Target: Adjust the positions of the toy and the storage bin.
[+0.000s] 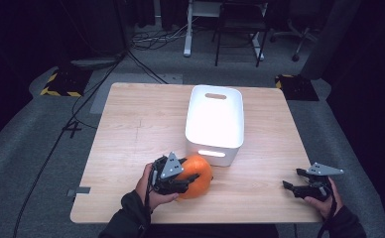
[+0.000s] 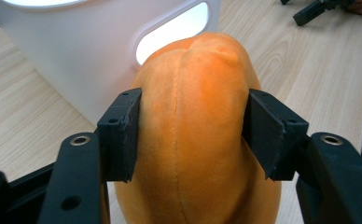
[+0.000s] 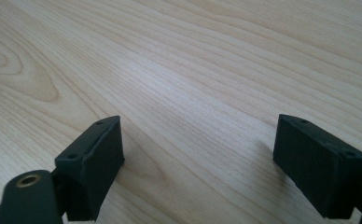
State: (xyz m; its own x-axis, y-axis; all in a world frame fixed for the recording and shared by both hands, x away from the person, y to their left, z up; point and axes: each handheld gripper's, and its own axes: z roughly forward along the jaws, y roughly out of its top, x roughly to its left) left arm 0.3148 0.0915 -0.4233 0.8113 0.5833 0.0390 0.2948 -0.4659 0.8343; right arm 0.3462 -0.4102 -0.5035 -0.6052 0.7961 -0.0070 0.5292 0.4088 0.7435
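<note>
table: light wood (image 1: pixel 141 124), sq top, grain visible
floor: grey carpet (image 1: pixel 32 129) w/ black cables (image 1: pixel 146 67) running off toward the back
tape: yellow/black hazard patches (image 1: pixel 61 82) on floor, L & R beyond table
furniture: white desk leg (image 1: pixel 187 29), dark chair frame (image 1: pixel 240 29), office chair base (image 1: pixel 299 34) at back

The high view looks forward and down from above the near edge of the wooden table (image 1: pixel 146 119), taking in the white bin (image 1: pixel 215 121) at its centre. The left gripper view sits close behind an orange plush toy (image 2: pixel 193 135) just before the bin, a region shared with the high view. The right gripper view looks low and close across bare tabletop, well right of the bin.
</note>
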